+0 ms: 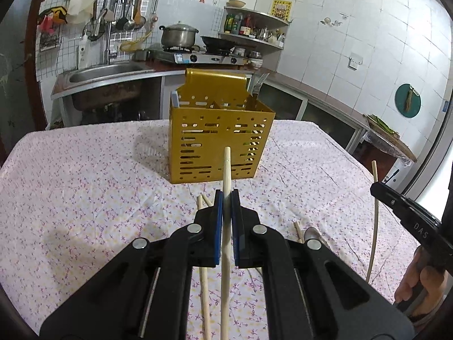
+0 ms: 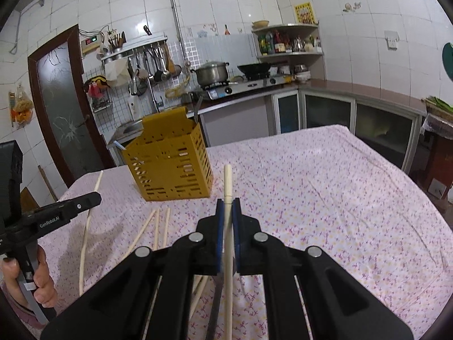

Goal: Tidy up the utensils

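Left wrist view: the left gripper (image 1: 226, 195) is clamped on one chopstick (image 1: 226, 170), blue pads tight against its sides, stick running straight along the fingers with its tip aimed at the front wall of the yellow utensil holder (image 1: 218, 144) — dead ahead, upright on the floral tablecloth (image 1: 85, 184). Loose chopsticks (image 1: 201, 206) lie on the cloth beneath. Right wrist view: the right gripper (image 2: 228, 202) is likewise closed on its own chopstick (image 2: 228, 181), long axis forward, but here the holder (image 2: 170, 167) sits ahead and off to the left. Judgement: the holder's open top stands above both tips, so each stick must rise and tip end-down; the left hand is better lined up — the right needs a leftward swing first.
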A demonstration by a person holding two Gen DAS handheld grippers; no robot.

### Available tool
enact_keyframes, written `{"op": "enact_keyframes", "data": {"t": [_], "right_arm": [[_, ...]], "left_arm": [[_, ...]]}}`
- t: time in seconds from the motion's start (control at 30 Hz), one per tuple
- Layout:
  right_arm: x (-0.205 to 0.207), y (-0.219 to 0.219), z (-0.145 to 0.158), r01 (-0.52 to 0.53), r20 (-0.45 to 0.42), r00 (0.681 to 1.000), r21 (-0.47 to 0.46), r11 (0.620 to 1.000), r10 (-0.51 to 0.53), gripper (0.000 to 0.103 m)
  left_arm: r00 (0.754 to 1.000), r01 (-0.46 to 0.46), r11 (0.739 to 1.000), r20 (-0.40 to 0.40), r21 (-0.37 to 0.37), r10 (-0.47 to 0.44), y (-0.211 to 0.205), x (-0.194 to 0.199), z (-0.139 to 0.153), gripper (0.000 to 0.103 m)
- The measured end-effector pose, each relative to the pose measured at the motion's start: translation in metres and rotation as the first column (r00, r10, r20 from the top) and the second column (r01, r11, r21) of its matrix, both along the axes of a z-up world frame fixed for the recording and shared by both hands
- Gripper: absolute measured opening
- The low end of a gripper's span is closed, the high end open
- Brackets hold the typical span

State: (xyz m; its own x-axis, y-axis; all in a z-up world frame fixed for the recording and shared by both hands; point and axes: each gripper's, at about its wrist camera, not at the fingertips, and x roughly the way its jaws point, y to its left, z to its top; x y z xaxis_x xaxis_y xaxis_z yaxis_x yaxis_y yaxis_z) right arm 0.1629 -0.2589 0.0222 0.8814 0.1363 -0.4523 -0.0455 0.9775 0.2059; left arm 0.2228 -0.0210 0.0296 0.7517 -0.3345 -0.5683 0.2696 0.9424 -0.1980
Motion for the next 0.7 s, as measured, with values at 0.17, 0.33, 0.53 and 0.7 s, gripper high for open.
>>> {"op": "enact_keyframes", "data": {"t": [0.17, 0.33, 0.53, 0.7], "right_arm": [[-0.006, 0.001, 0.005, 0.007, 0.024, 1.000, -0.004, 1.000, -0.007, 0.006], [-0.010, 0.005, 0.012, 0.009, 0.050, 0.999, -0.031, 0.999, -0.007, 0.006], [-0.015, 0.015, 0.032, 0.011, 0.099, 0.995, -0.063, 0.998, -0.005, 0.006], [-0.016, 0.023, 0.054, 0.007, 0.156, 0.988, -0.093, 0.996, 0.008, 0.006]], "left_arm": [[1.000, -0.011, 1.000, 0.028, 0.003, 0.011, 0.001, -0.007, 0.005, 0.004], [0.997, -0.031, 0.999, 0.076, 0.026, 0.029, 0.001, -0.017, 0.013, 0.004], [0.994, -0.031, 0.999, 0.104, 0.013, 0.029, 0.001, -0.020, 0.026, 0.004], [0.990, -0.026, 1.000, 0.139, 0.012, 0.024, 0.002, -0.021, 0.041, 0.004]]}}
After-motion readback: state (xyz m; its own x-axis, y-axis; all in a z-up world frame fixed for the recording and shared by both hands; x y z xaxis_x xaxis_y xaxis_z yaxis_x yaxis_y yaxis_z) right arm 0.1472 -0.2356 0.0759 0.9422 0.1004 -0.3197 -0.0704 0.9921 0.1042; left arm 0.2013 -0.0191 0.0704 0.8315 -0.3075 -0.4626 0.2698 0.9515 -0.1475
